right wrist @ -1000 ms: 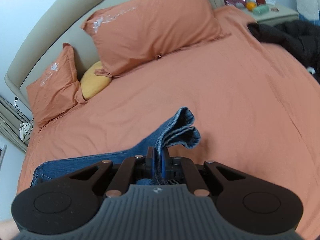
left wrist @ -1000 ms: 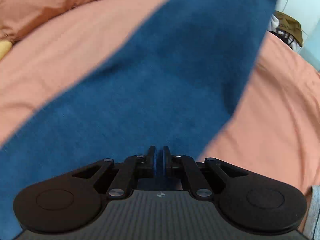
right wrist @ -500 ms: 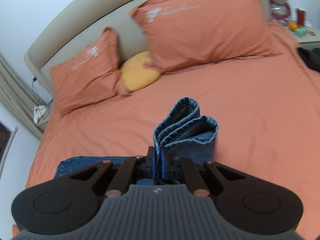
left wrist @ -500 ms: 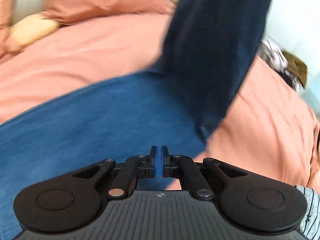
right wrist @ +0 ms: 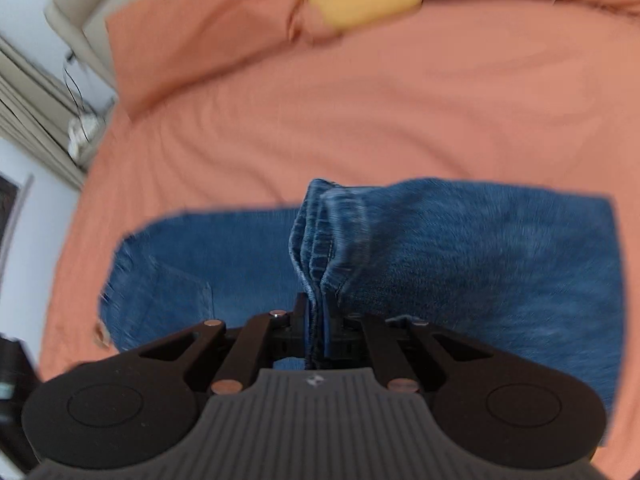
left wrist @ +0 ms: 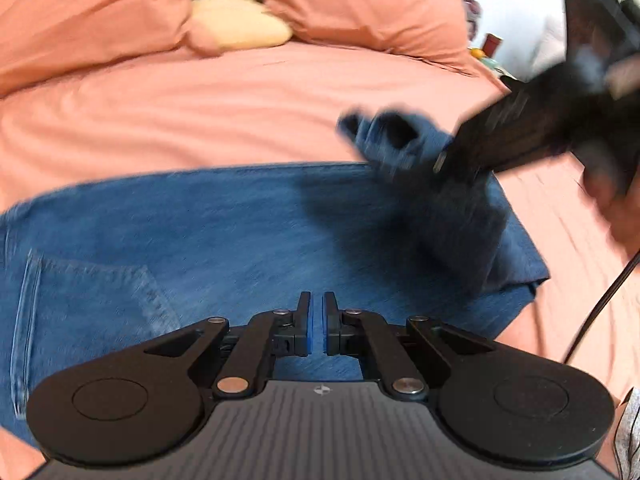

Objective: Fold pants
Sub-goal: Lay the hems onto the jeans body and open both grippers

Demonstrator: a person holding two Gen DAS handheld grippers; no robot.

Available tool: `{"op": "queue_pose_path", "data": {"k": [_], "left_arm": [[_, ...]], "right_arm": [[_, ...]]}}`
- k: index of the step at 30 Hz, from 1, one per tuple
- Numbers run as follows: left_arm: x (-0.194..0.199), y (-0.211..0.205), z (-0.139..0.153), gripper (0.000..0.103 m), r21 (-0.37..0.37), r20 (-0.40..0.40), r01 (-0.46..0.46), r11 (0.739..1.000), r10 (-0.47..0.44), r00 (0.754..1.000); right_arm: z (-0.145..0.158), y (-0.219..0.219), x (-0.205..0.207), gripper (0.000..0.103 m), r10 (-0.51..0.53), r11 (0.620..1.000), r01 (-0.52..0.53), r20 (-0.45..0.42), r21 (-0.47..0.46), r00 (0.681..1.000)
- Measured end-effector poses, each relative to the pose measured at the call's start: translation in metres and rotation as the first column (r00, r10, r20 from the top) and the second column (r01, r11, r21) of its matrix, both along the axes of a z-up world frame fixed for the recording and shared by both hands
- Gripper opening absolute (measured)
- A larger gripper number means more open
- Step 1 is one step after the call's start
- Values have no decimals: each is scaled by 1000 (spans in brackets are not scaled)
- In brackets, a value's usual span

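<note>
Blue jeans (left wrist: 200, 240) lie across the orange bed sheet (left wrist: 240, 112), back pocket (left wrist: 100, 292) at the left. My right gripper (right wrist: 316, 308) is shut on the bunched leg hems (right wrist: 328, 232), held low over the jeans (right wrist: 480, 260). The left wrist view shows that gripper, blurred, at the upper right with the hem bunch (left wrist: 388, 136) sticking out of it, and the folded end (left wrist: 516, 264) lies below it. My left gripper (left wrist: 316, 300) is shut over the jeans' near edge. Only blue shows in its slit, so a pinch cannot be confirmed.
Two orange pillows (left wrist: 88, 12) and a yellow cushion (left wrist: 240, 24) lie at the headboard. A nightstand with small items (left wrist: 488, 46) stands at the far right. A person's hand (left wrist: 616, 208) and a dark cable (left wrist: 600, 308) are at the right. The bed's left edge and a cable (right wrist: 72, 80) show.
The right gripper has carried the hems across and down over the lying jeans. The raised leg seen from the left wrist has dropped, and that view has swung toward the pillows.
</note>
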State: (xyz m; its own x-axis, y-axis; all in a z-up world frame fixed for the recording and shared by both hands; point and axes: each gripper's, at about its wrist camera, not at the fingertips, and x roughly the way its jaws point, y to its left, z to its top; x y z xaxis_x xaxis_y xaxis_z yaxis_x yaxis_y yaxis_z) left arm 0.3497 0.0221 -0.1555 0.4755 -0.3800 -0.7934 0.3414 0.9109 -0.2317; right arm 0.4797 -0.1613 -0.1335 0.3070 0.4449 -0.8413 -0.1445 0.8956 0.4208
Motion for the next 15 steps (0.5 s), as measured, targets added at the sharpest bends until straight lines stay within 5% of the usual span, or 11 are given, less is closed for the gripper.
{"op": "queue_pose_path", "data": {"k": [6,9,10,15], "left_arm": [[-3,20,-7,3,-34,-33,-48,998,47,998],[-4,25,-5,8,-44,-27,-52,998,51,998],[-5,26,-5,11,-45,-24,-55,997,54,998],[-10,26,-7,12,-38,-24,-64,997,63,998]], "right_arm": [[-55,39,-1,10,21,998,-25,-69,-60,997],[-42,39,-6,22,42,999,-43,-52,-17,998],[-32,38,-9,35,61,998,-62,-29,-14,998],[-3,29,-27,41,189,974,-176,78,-145,979]]}}
